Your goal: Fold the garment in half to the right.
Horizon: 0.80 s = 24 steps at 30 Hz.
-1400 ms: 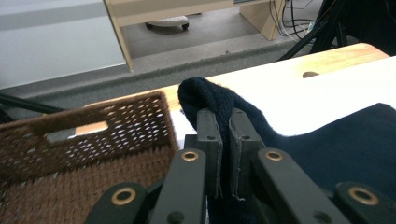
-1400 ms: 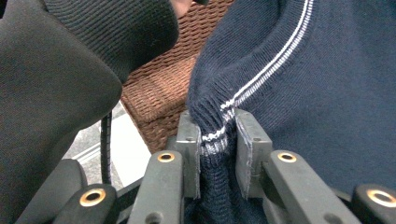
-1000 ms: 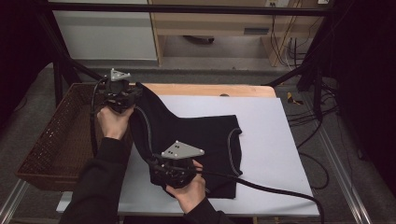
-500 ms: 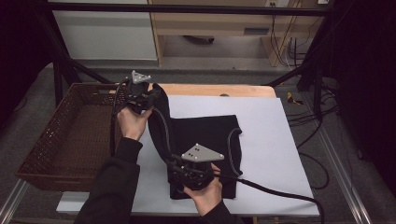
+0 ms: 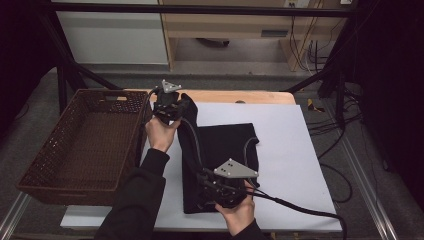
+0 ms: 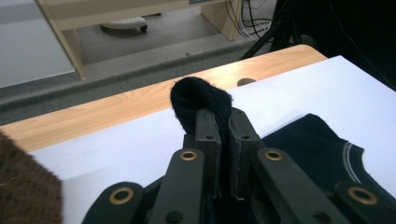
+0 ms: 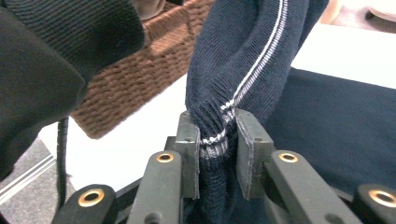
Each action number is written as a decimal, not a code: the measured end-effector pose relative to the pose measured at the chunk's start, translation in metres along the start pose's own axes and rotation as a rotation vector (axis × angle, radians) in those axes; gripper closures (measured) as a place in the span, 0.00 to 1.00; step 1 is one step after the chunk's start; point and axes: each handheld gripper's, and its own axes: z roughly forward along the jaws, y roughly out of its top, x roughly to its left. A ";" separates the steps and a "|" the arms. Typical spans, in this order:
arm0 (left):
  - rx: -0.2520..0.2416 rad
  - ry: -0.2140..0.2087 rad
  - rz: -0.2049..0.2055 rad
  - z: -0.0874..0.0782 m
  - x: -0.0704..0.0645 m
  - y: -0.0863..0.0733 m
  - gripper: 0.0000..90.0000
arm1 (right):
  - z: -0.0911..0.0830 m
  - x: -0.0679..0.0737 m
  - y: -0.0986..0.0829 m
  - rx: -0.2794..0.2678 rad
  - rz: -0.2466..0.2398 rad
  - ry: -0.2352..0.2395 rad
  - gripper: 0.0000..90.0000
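Basket: at the left of the high view I see a brown wicker basket (image 5: 80, 145), standing partly on the left edge of the table, its woven wall just beside my left forearm.
Left gripper: upper centre-left of the high view, my left gripper (image 5: 170, 106) sits near the table's far edge, just right of the basket's far corner, with its grey three-cornered plate on top.
Left jaws: in the left gripper view I see them pressed together on a fold of the dark sweater (image 6: 201, 100), with a knob of knit poking out above the tips.
Sweater: a dark navy knit sweater (image 5: 225, 147) lies in the middle of the high view on the white table (image 5: 295, 150); one strip of it rises toward my left gripper, the rest lies flat, its collar toward the right.
Right gripper: lower centre of the high view, my right gripper (image 5: 222, 192) is over the near edge of the sweater, close to the table's front edge.
Right jaws: in the right gripper view I see them pinching a ribbed hem with thin white stripes, the cloth standing up between them.
Cables: a black cable (image 5: 295, 207) trails from the right gripper toward the lower right of the high view.
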 end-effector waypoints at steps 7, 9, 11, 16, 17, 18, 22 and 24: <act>0.020 -0.027 0.011 0.020 -0.018 -0.002 0.93 | -0.005 -0.014 -0.012 0.018 0.028 -0.032 0.82; 0.023 -0.033 0.010 0.025 -0.022 -0.003 0.93 | -0.008 -0.017 -0.015 0.020 0.030 -0.040 0.82; 0.023 -0.039 0.010 0.028 -0.026 -0.003 0.93 | -0.011 -0.021 -0.017 0.018 0.034 -0.050 0.82; 0.011 -0.058 0.019 0.039 -0.038 -0.002 0.93 | -0.019 -0.032 -0.023 0.015 0.053 -0.079 0.82; 0.009 -0.060 0.022 0.041 -0.040 -0.002 0.93 | -0.021 -0.034 -0.025 0.018 0.051 -0.083 0.82; 0.005 -0.060 0.020 0.043 -0.043 -0.002 0.93 | -0.021 -0.035 -0.026 0.019 0.049 -0.086 0.82; 0.009 -0.069 0.029 0.054 -0.051 -0.003 0.93 | -0.023 -0.042 -0.030 0.017 0.065 -0.103 0.82; 0.022 -0.068 0.028 0.060 -0.055 -0.004 0.93 | -0.023 -0.044 -0.032 0.025 0.069 -0.110 0.81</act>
